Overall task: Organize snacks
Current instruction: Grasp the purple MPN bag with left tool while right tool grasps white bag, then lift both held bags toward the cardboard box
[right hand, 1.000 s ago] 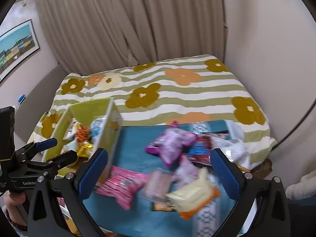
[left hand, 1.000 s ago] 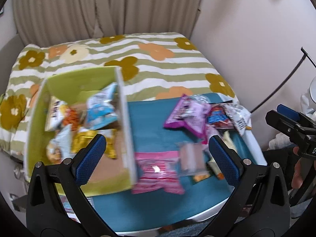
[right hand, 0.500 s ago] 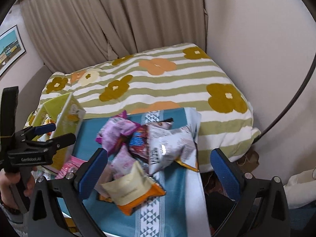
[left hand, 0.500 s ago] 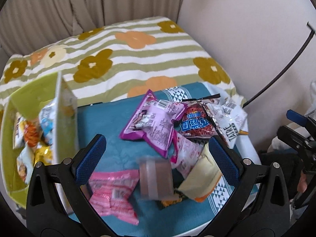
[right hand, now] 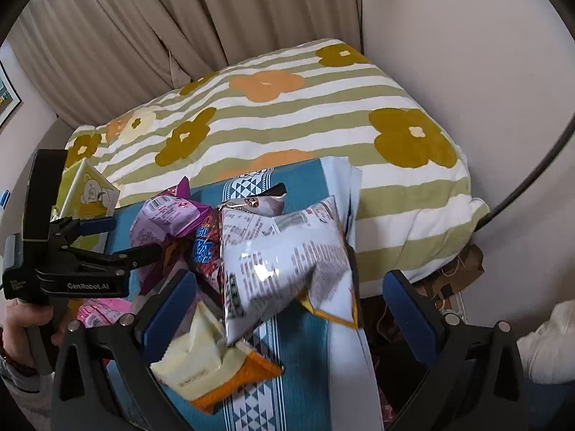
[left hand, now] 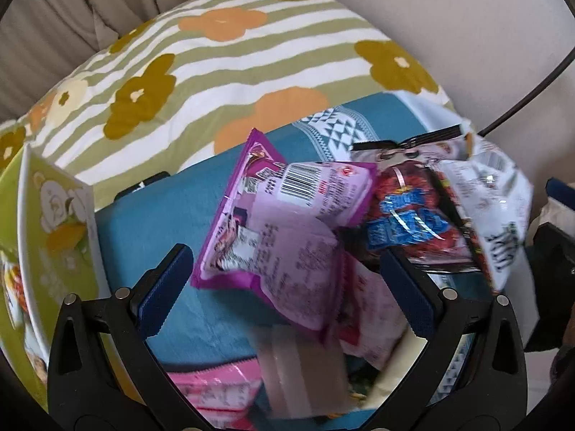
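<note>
Snack packets pile on the teal cloth (left hand: pixel 201 212) — a purple bag (left hand: pixel 287 222) overlapping a silver bag (right hand: pixel 284 251) that reaches the cloth's right edge. Bare cloth separates them from the green box (left hand: pixel 54 251) at left. Left tongs (left hand: pixel 287 287) and right tongs (right hand: pixel 287 309) gape wide, empty.

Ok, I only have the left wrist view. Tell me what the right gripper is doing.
Observer: The right gripper is open and empty, aimed at the silver bag.
Operator: Say what lies nearest it.
Observer: A yellow pack with an orange end; the silver bag's corner overlaps it.
Operator: Report what's off the right side.
Observer: A brown bag sits low beside the bed.
</note>
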### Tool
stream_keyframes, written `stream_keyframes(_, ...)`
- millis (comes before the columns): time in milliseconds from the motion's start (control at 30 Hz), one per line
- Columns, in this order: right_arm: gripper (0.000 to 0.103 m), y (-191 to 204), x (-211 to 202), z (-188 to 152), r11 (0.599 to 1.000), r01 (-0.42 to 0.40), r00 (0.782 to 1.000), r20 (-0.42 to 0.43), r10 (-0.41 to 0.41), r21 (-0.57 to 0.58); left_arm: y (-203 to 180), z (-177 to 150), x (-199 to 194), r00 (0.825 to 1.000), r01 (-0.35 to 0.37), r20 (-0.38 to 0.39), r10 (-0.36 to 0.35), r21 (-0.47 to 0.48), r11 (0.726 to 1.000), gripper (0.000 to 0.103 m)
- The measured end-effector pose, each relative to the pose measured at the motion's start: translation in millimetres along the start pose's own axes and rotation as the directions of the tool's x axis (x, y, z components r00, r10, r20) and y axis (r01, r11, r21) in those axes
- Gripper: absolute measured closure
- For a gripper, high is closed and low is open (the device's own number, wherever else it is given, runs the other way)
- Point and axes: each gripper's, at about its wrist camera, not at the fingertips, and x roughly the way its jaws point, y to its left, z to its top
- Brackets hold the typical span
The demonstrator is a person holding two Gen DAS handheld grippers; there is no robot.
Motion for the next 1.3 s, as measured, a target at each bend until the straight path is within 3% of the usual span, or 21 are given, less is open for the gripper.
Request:
stream_keyframes(300,0.000,5.1,33.4,11.1,0.998,0.036,0.998,-0.047,-0.038,-0.048,8.5,10.2,29.6,0.998,0.008,-0.056,-0.007,0.022,1.000,0.001)
stream_keyframes(567,0.000,8.0,51.0,12.9,0.996,0.036,0.996,-0.081,-0.042,-0.077,12.5,9.9,46.0,0.994,0.030,-0.105,-0.026,0.043,0.999,0.025)
stream_keyframes(933,0.000,3.7,61.3,12.6,0.998,0.000,0.995,-0.098,-0.005,-0.055,15.4,6.8,43.4,0.994,0.044,-0.104,-0.041,0.031,0.999,0.032)
stream_keyframes(1300,0.023,3.9,52.3,8.0,0.997,-0.005,0.998,-0.068,0.000,-0.070,10.9,-2.1,32.4,0.995,0.029,-0.094,-0.028,0.014,0.999,0.036)
